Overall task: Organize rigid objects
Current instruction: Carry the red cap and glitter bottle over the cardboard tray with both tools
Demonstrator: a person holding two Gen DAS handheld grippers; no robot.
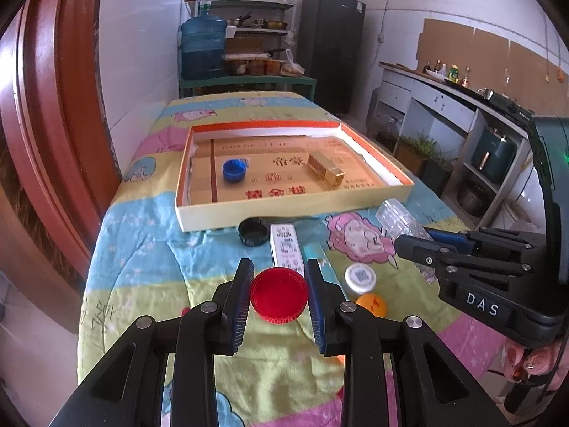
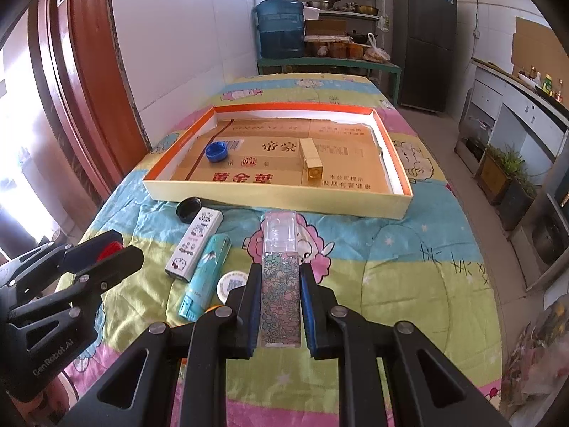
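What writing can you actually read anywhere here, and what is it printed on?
"DAS": on the right gripper.
"GenRobot.AI": on the left gripper.
"帝豪": on the cardboard lining the box.
"黄金叶": same cardboard, in red.
"吸烟有害健康": same cardboard, near edge.
White lighter: cartoon print, words too small.
White cap: code label, unreadable.
Barcode by the blue cap: unreadable.

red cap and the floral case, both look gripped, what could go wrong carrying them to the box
1. The red cap is round and pinched only at its edges by the left gripper, so it might pop out or tilt.
2. The floral case sticks far past the right gripper; its clear end could catch the box wall.
3. The grippers are close together and could bump each other.
4. The gold box and blue cap already lie inside; a drop may knock them.
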